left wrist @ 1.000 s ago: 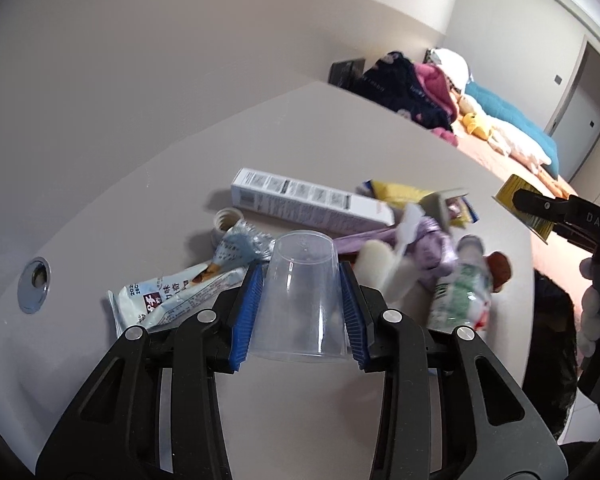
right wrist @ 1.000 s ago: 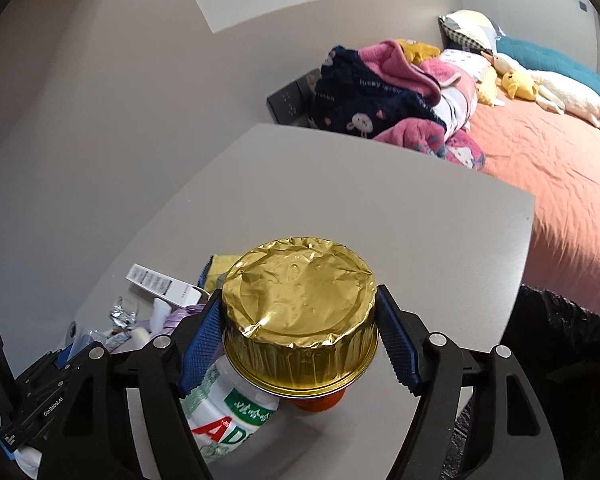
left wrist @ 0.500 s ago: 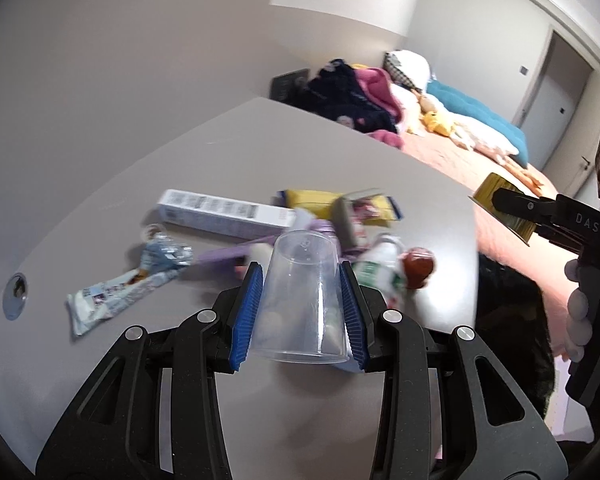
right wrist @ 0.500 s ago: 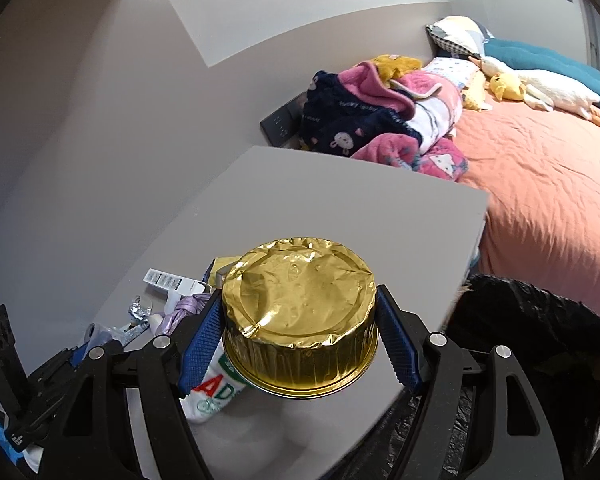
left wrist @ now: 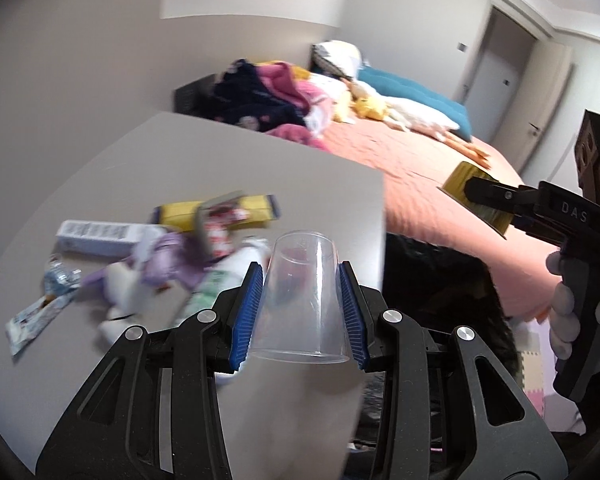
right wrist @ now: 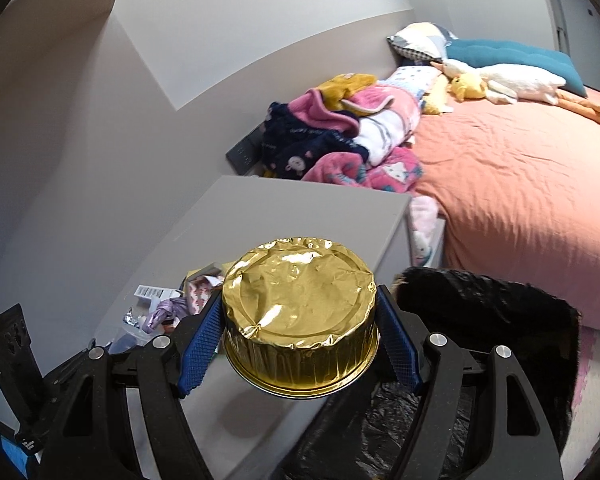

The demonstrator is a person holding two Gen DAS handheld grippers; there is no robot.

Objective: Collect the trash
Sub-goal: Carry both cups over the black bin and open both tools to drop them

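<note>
Bedroom, grey table (left wrist: pixel 204 168) beside an orange bed (right wrist: pixel 520 184); black bin bag (right wrist: pixel 488 312) open at the table's edge. Left gripper (left wrist: pixel 300 300): blue pads pinching a clear plastic cup (left wrist: pixel 300 296), held mouth toward the camera, angled downward. Right gripper (right wrist: pixel 300 336): jaws clamped on a gold foil container (right wrist: pixel 300 316), bottom outward, likewise tilted down. Change: a second ago both loads hung over the littered tabletop; now both have swung sideways and slightly up to the table's edge, the foil container almost over the bag. Judged: carry nearly complete, release next. Remaining: wrappers, a white box (left wrist: pixel 100 236) and a bottle on the table.
</note>
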